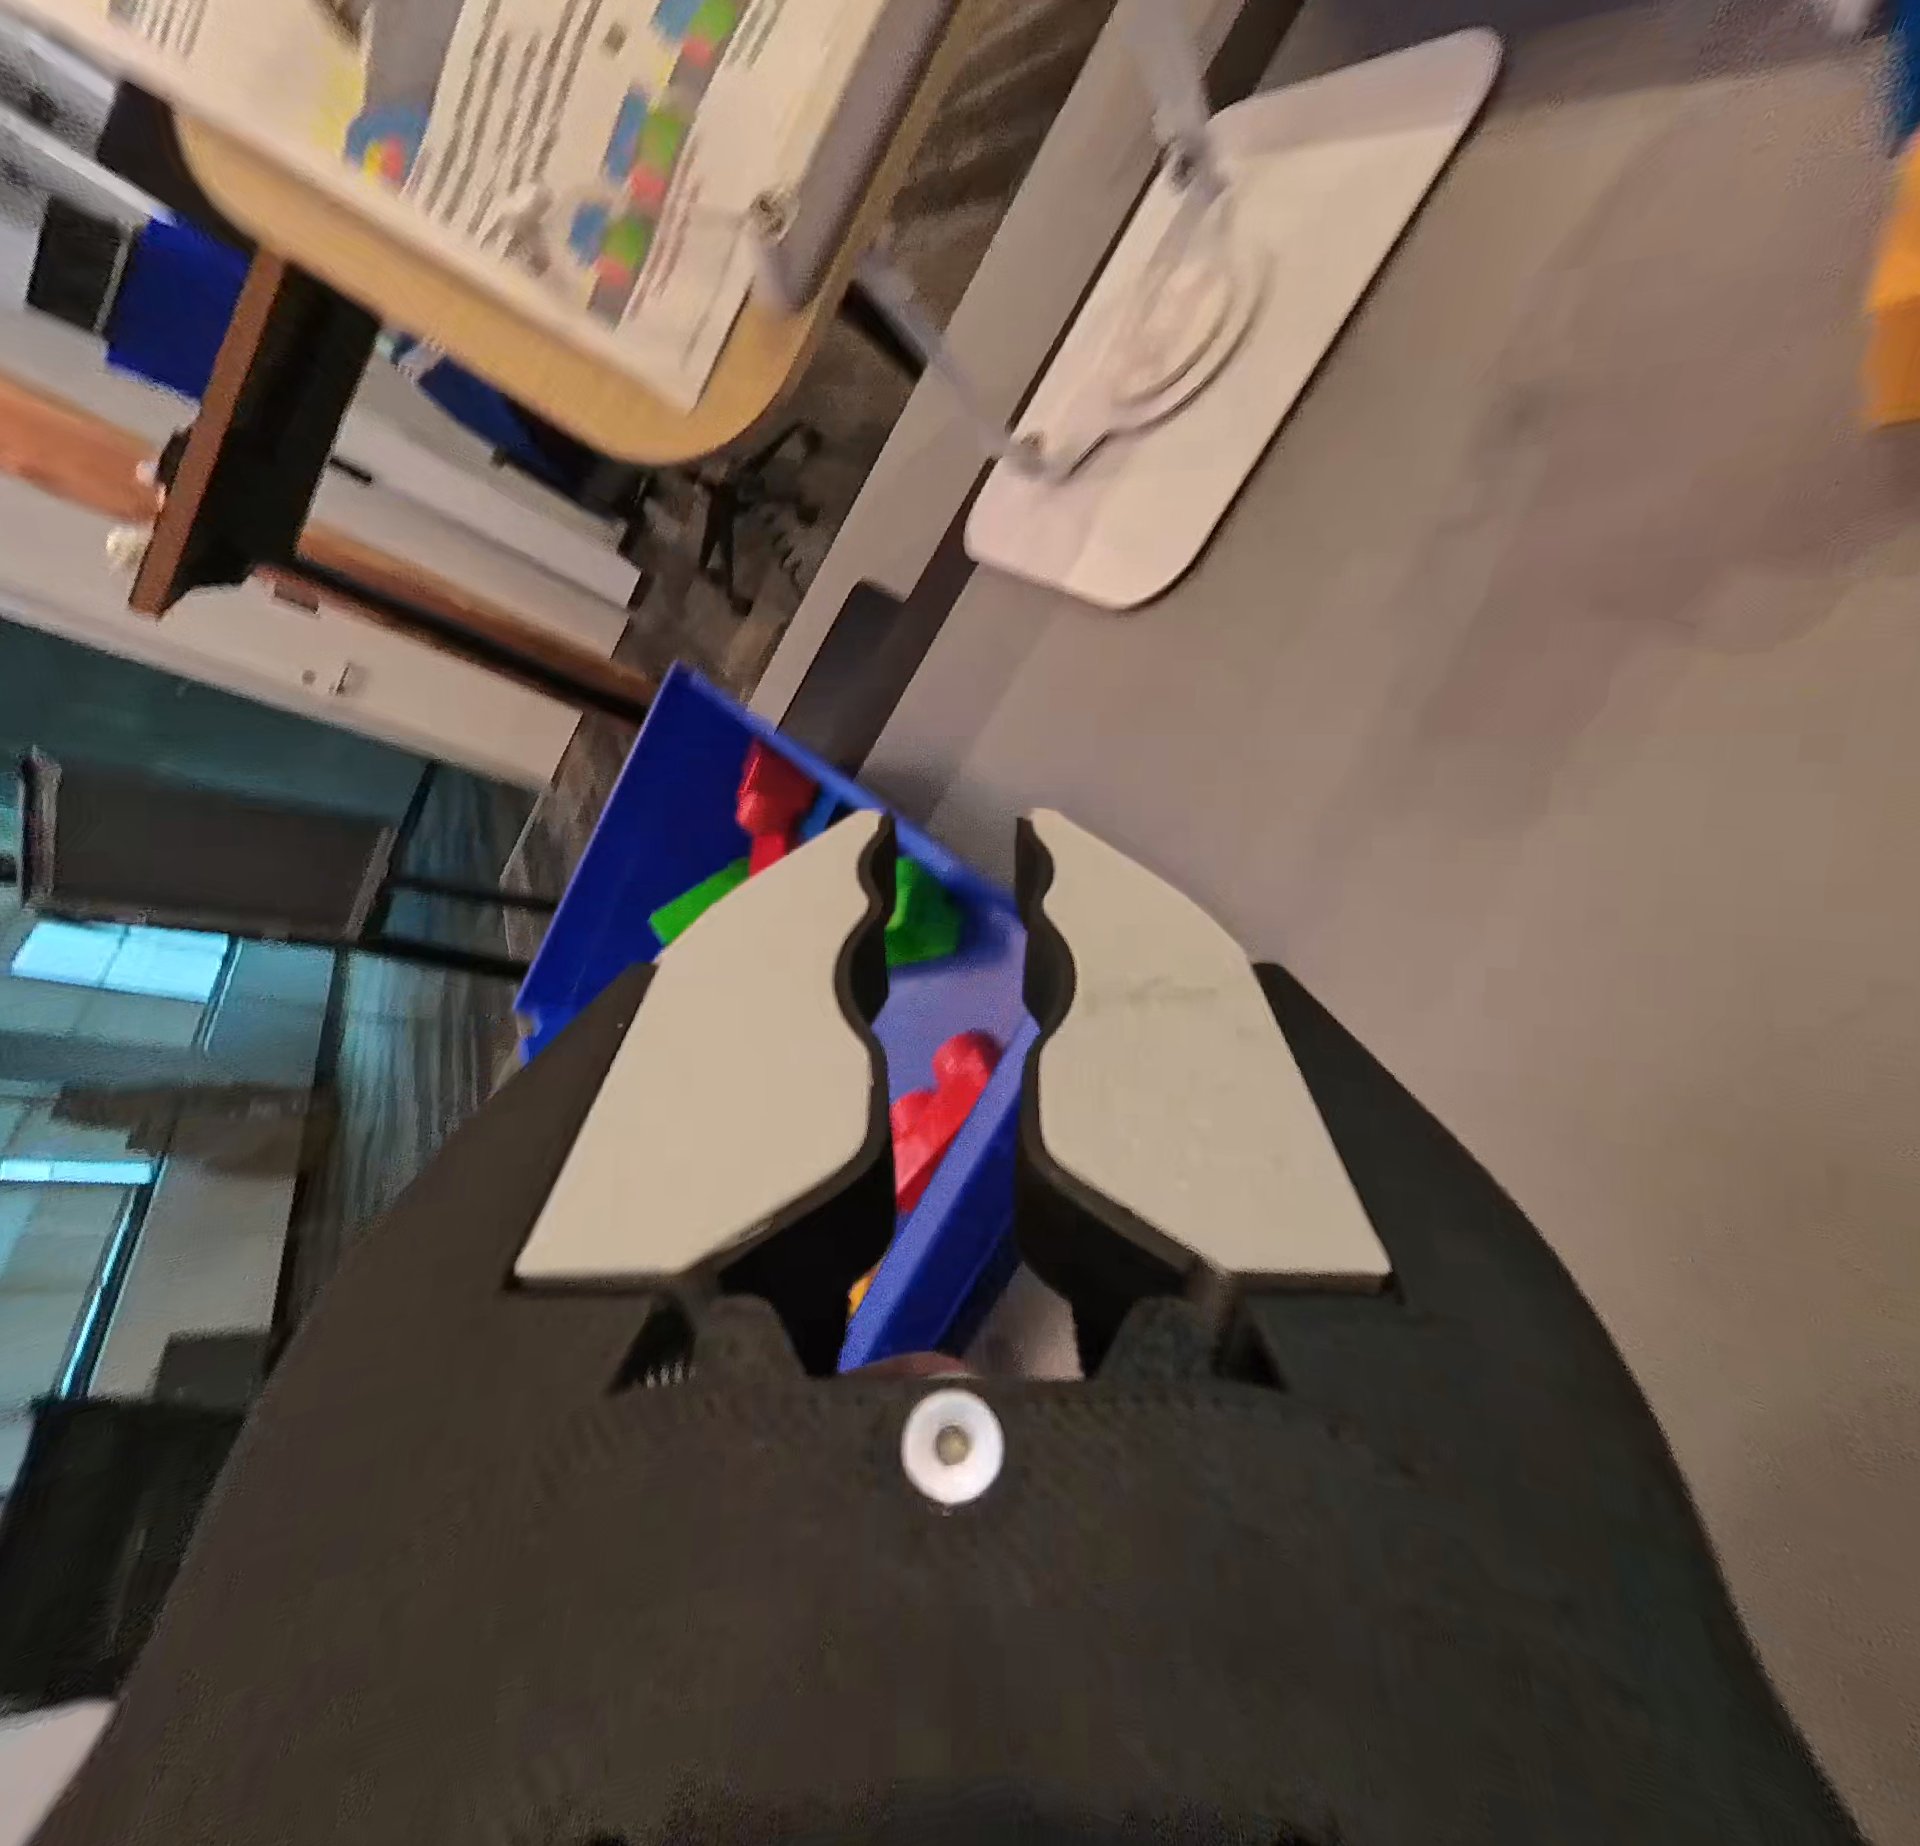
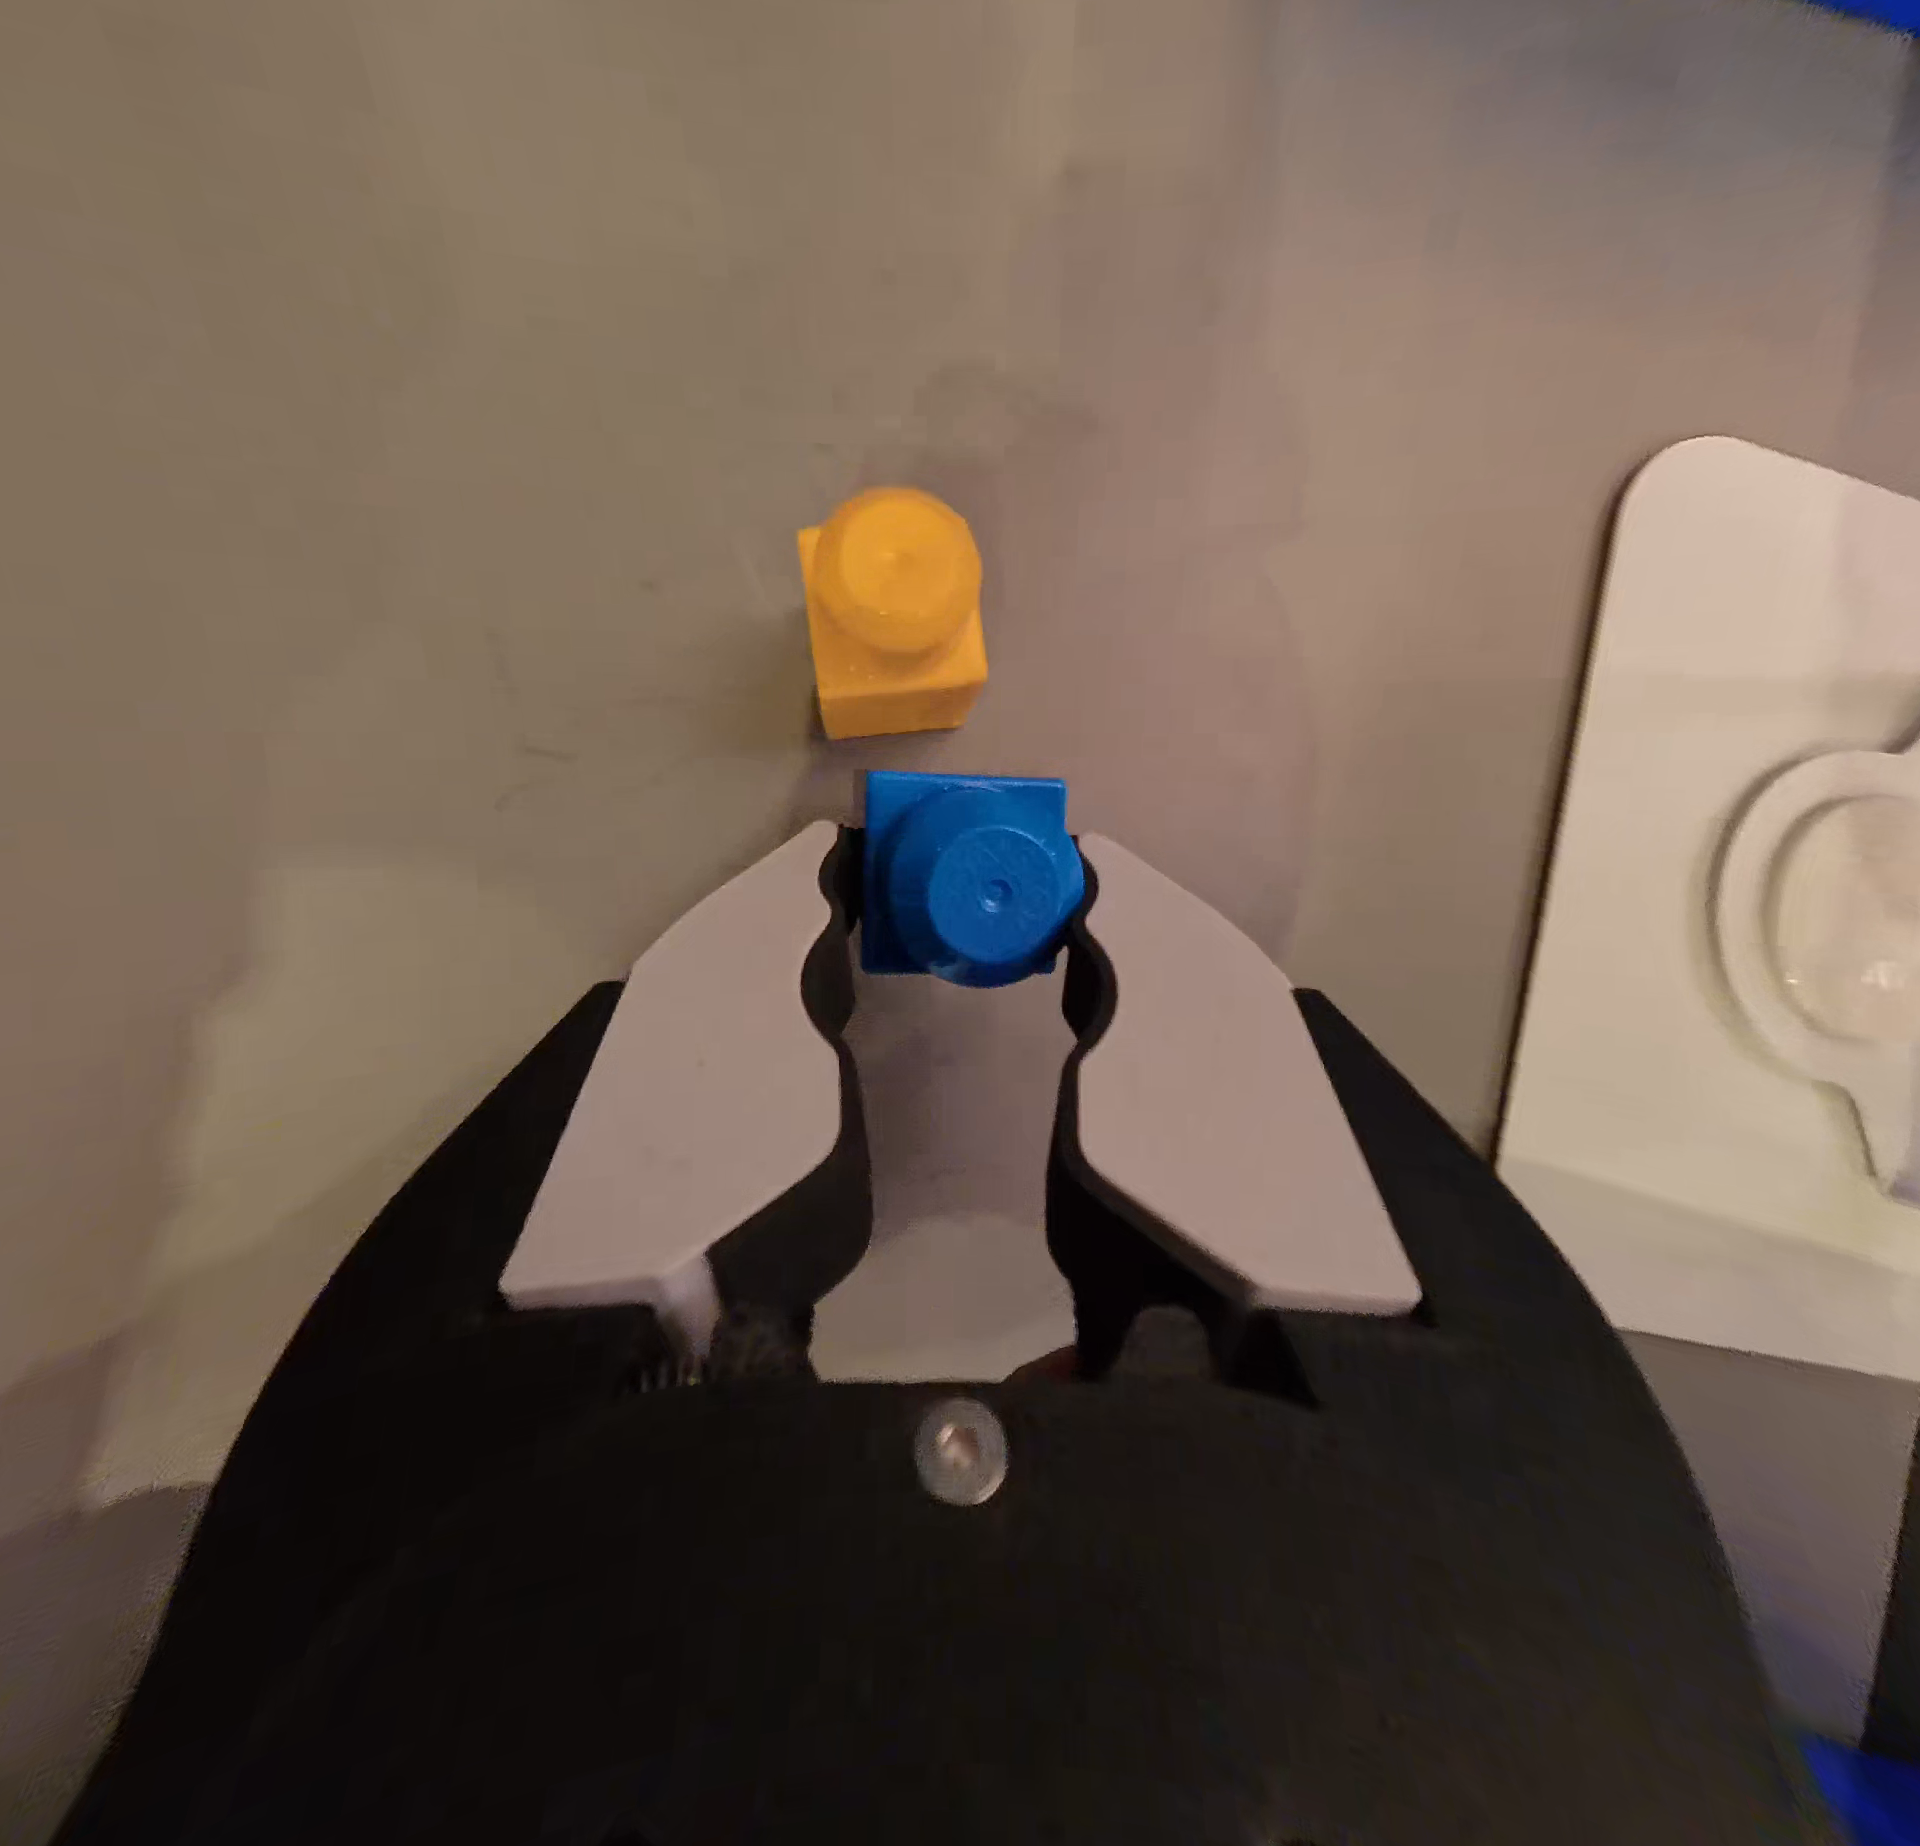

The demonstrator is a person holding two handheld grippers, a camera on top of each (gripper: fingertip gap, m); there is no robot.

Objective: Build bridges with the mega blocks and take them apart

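In the right wrist view my right gripper (image 2: 958, 866) is shut on a small blue block (image 2: 971, 877); both pads press its sides and its stud faces the camera. A yellow-orange block (image 2: 896, 612) stands on the grey table (image 2: 416, 446) just beyond it. In the left wrist view my left gripper (image 1: 956, 840) is open with nothing between its pads, tilted over a blue bin (image 1: 613, 861) at the table edge. The bin holds red blocks (image 1: 940, 1100) and green blocks (image 1: 920, 918).
A white stand base (image 1: 1226, 310) with a clear round mount sits on the table, and shows at the right in the right wrist view (image 2: 1714, 913). A wooden table with printed sheets (image 1: 540, 134) stands beyond. Blue and orange shapes (image 1: 1896, 321) blur at the right edge. Spacing between my two grippers at the tips: around 25 centimetres.
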